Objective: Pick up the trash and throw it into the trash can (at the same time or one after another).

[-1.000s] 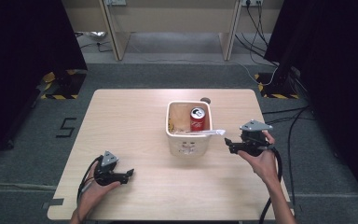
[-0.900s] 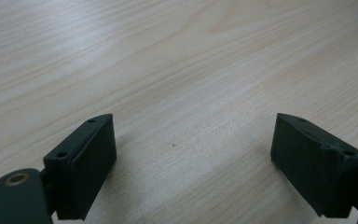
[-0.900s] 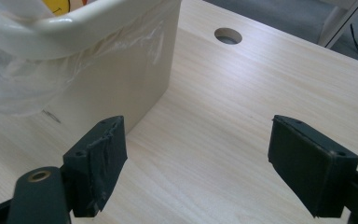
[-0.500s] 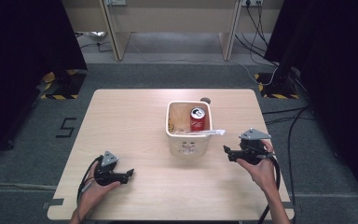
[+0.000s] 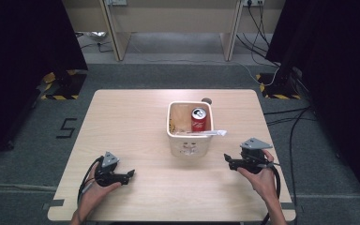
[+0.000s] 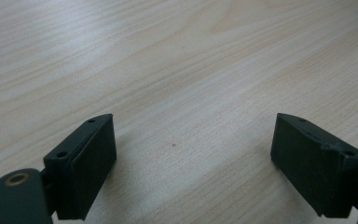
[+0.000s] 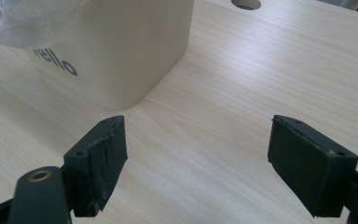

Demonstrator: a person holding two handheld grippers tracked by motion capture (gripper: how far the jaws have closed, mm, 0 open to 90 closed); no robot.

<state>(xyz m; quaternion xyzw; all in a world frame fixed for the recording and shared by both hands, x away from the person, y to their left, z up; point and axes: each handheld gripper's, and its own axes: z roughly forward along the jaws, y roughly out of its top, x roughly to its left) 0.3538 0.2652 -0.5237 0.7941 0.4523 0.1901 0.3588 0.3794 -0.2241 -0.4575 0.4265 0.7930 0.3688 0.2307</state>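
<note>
Cream plastic bin [image 5: 189, 140] with rounded corners stands upright near the middle of the pale wood worktop [image 5: 136, 122], and everything else is placed from it. Inside the bin, at its far right corner, a red drinks can [image 5: 198, 119] stands upright; a white flat wrapper [image 5: 209, 133] lies across the bin's near rim and sticks out past its right side. The right gripper [image 5: 227, 160] is held just off the bin's near right corner, not touching it; its fingers [image 7: 98, 161] are spread wide with only bare worktop between them, and dark lettering [image 7: 55, 59] shows on the bin's wall ahead. The left gripper [image 5: 130, 174] sits well apart from the bin, toward its near left, fingers [image 6: 86, 161] likewise wide apart over bare wood, gripping nothing.
</note>
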